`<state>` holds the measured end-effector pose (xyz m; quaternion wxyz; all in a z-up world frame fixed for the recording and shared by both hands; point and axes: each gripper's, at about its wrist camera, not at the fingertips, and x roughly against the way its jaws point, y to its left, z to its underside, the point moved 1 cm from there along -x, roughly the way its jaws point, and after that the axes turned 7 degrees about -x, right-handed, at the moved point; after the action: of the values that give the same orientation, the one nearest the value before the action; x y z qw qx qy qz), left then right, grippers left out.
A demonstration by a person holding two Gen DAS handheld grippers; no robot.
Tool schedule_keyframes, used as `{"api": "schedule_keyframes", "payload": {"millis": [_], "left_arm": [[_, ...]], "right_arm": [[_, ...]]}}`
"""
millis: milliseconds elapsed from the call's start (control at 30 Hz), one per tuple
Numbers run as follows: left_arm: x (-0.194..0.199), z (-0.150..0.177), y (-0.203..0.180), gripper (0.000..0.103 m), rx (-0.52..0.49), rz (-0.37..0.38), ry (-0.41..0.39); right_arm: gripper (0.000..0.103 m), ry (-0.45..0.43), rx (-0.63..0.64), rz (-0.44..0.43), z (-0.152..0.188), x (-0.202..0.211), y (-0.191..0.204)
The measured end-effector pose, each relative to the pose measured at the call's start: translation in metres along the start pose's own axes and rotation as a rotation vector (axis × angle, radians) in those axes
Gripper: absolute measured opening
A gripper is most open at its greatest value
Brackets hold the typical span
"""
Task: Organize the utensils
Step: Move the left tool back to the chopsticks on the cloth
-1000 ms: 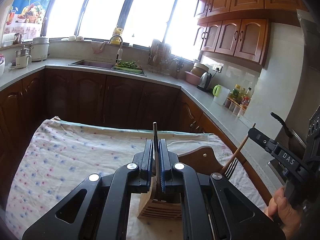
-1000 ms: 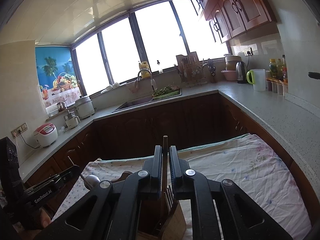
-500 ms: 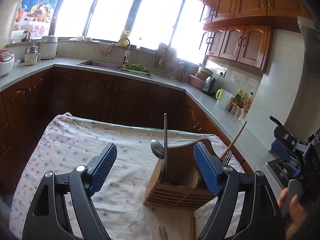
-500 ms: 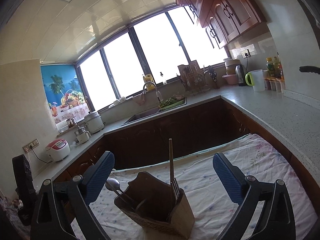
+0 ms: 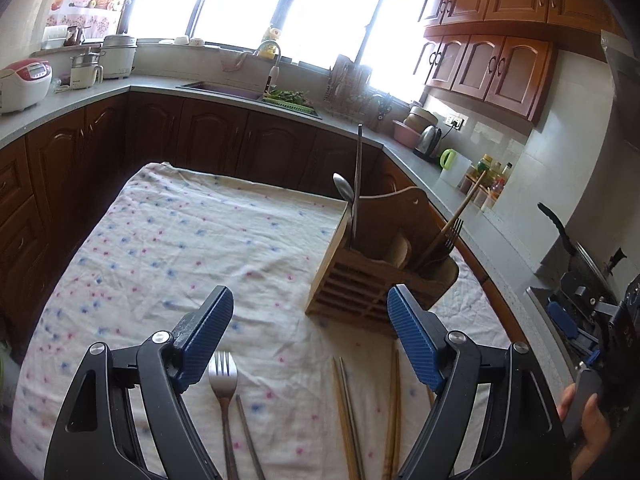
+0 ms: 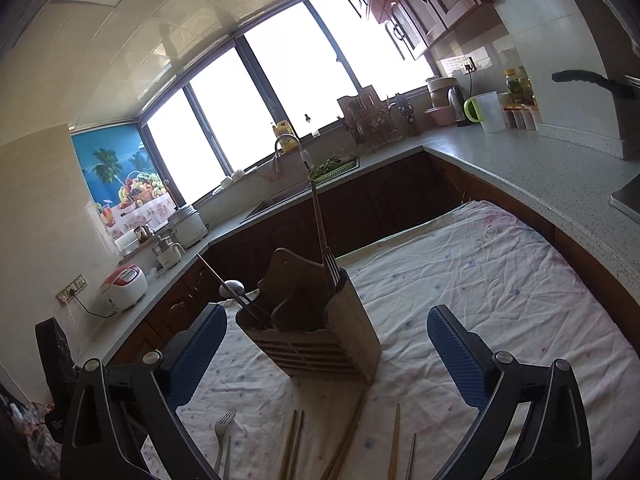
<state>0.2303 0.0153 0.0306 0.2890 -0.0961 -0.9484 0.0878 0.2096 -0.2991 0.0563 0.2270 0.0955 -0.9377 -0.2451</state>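
A wooden utensil holder [image 5: 360, 280] [image 6: 320, 344] stands on the floral cloth. In it stand a metal spoon [image 5: 343, 188] [image 6: 232, 288], a long metal handle [image 5: 359, 160] and a wooden-handled fork [image 5: 452, 232] [image 6: 330, 268]. My left gripper [image 5: 308, 300] is open, short of the holder, with nothing between its blue pads. My right gripper [image 6: 326, 314] is wide open, also short of the holder and holding nothing. On the cloth below the grippers lie a metal fork [image 5: 224, 376] [image 6: 222, 428] and several chopsticks [image 5: 348, 412] [image 6: 294, 440].
The cloth-covered table [image 5: 180, 240] has dark cabinets behind it and a grey counter [image 6: 540, 168] along its right side. A sink [image 5: 224, 87], a rice cooker [image 5: 22, 84], a kettle [image 5: 426, 138] and a pan handle [image 6: 588, 80] sit on the counter. A hand [image 5: 588, 420] shows at the right edge.
Both grippers were shut on utensil handles over the holder. They opened, left the utensils standing in it and drew back, bringing the fork and chopsticks on the cloth into view.
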Motion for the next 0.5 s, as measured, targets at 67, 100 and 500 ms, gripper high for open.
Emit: {"api": "schedule_keyframes", "payload": {"millis": [67, 100, 500], "left_arm": [[0.003, 0.012, -0.001, 0.081, 0.003, -0.001, 0.023], [0.005, 0.017, -0.001, 0.081, 0.005, -0.001, 0.034], [0.007, 0.066, -0.003, 0.081, 0.019, -0.005, 0.137]], "right_arm": [[0.101, 0.011, -0.013, 0.010, 0.008, 0.007, -0.007], [0.101, 0.018, -0.019, 0.015, 0.013, 0.010, -0.010], [0.101, 0.113, -0.035, 0.065, 0.060, 0.026, -0.031]]}}
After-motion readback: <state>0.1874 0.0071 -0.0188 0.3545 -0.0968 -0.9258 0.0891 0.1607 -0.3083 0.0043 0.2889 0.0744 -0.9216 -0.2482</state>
